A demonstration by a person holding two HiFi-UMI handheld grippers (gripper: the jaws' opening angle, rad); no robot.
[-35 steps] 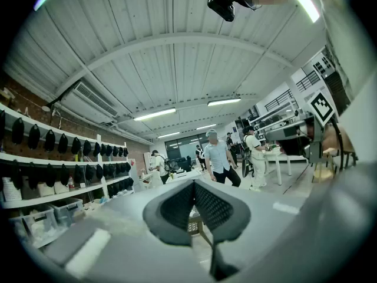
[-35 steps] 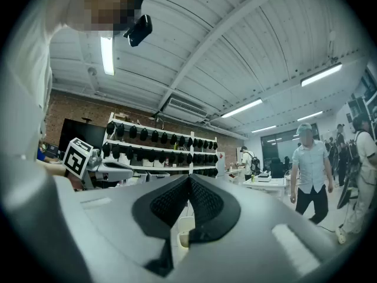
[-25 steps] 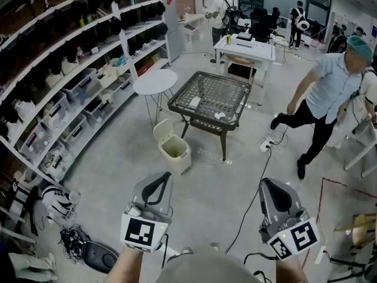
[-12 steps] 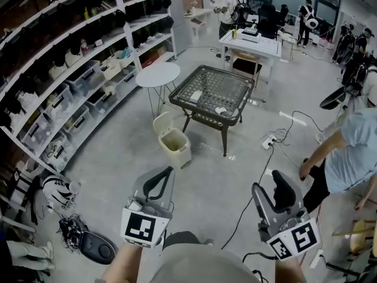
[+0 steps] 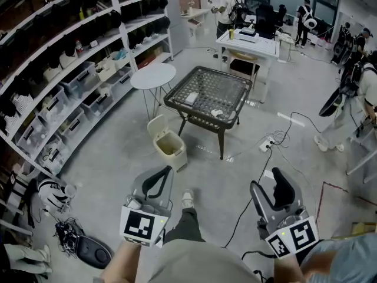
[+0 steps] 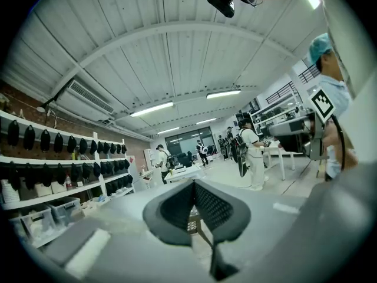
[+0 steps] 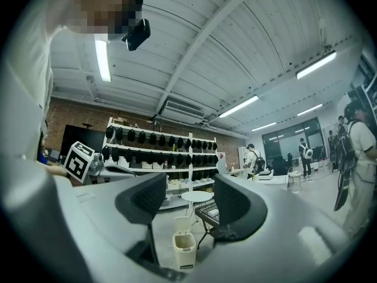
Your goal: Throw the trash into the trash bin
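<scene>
Two claws, both empty: the left claw [image 5: 160, 178] is pinched together, the right claw [image 5: 268, 185] has its jaws opening. One trash bin [image 5: 169, 149], lid up, stands beside one mesh surface [image 5: 227, 87] carrying two pieces: a flat white scrap [image 5: 191, 98] and a crumpled white scrap [image 5: 217, 113].

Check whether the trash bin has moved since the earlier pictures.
No. The trash bin still stands on the floor with its lid up, just left of the wire-top table's nearest leg, as before.

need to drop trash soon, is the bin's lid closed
No, the lid of the trash bin stands tipped back, leaving the top open.
</scene>
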